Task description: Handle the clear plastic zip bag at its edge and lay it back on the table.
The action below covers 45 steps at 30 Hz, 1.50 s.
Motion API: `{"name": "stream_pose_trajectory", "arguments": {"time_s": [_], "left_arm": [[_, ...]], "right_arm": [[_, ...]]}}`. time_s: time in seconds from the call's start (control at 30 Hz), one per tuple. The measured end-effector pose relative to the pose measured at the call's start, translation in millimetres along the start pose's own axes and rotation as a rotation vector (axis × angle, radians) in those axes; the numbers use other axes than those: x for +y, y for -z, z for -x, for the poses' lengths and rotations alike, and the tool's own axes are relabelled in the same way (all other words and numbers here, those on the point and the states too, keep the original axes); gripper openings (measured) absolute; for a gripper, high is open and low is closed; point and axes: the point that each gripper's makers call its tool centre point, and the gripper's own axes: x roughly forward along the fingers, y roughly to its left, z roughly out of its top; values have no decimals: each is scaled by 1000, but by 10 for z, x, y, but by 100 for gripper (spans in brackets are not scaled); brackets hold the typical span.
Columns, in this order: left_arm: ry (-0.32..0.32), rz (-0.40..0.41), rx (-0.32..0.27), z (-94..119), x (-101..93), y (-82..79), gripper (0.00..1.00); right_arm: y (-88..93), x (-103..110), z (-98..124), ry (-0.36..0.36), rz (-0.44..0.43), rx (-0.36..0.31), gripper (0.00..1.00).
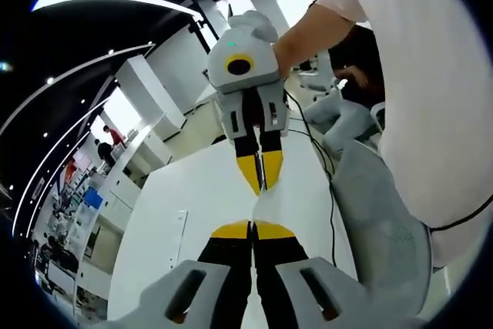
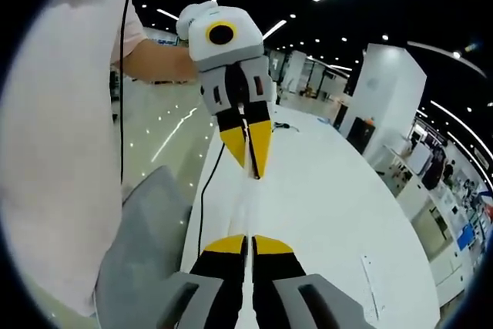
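Note:
The clear plastic zip bag point(image 2: 249, 207) shows as a faint see-through strip stretched above the white table point(image 2: 331, 190), and in the left gripper view the bag point(image 1: 257, 204) is a thin pale band. My right gripper point(image 2: 249, 241) is shut on its near edge. My left gripper point(image 2: 253, 169) faces it from across and is pinched on the far edge. In the left gripper view my left gripper point(image 1: 252, 226) is shut at the bottom, and the right gripper point(image 1: 263, 181) points down at it, also shut. Most of the bag's outline is too transparent to trace.
A grey mesh chair point(image 1: 377, 221) stands at the table's side, with a black cable point(image 1: 331, 213) running along the table edge. A person in a white shirt point(image 1: 431, 90) holds both grippers. A white slip point(image 2: 368, 273) lies on the table. Desks and partitions fill the background.

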Motion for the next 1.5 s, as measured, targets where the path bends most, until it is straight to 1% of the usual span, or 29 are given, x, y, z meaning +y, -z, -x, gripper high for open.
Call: {"name": "stream_pose_trajectory", "arguments": {"time_s": [0.13,0.23,0.3,0.37,0.4,0.6,0.73,0.77,0.9,1.1,1.33,1.5], "left_arm": [[1,2,2,1,-4,8,0],[-2,7,5,-1,-1,18,0],[-3,15,7,-6,-2,35,0],[1,24,16,-18,-10,72,0],[0,26,19,-22,-12,85,0],[0,17,31,-53,-31,146,0],[-1,29,34,-55,-32,185,0],[-1,36,37,-52,-33,202,0],[-21,53,32,-31,-2,219,7],[-63,50,8,33,55,161,8],[-82,52,-7,85,52,91,8],[-93,49,-26,95,32,-19,7]], "right_arm": [[2,8,-2,-4,-2,3,0],[-4,-1,1,4,13,13,0],[9,-40,9,27,30,30,0],[8,-50,12,30,27,36,0],[15,-98,21,55,39,46,0],[34,-123,29,68,44,72,0],[60,-140,35,77,50,93,0],[85,-158,44,87,54,109,0],[139,-188,54,101,59,141,0],[194,-226,55,116,59,175,0],[254,-279,59,135,42,206,0],[291,-299,65,147,24,219,0]]}}
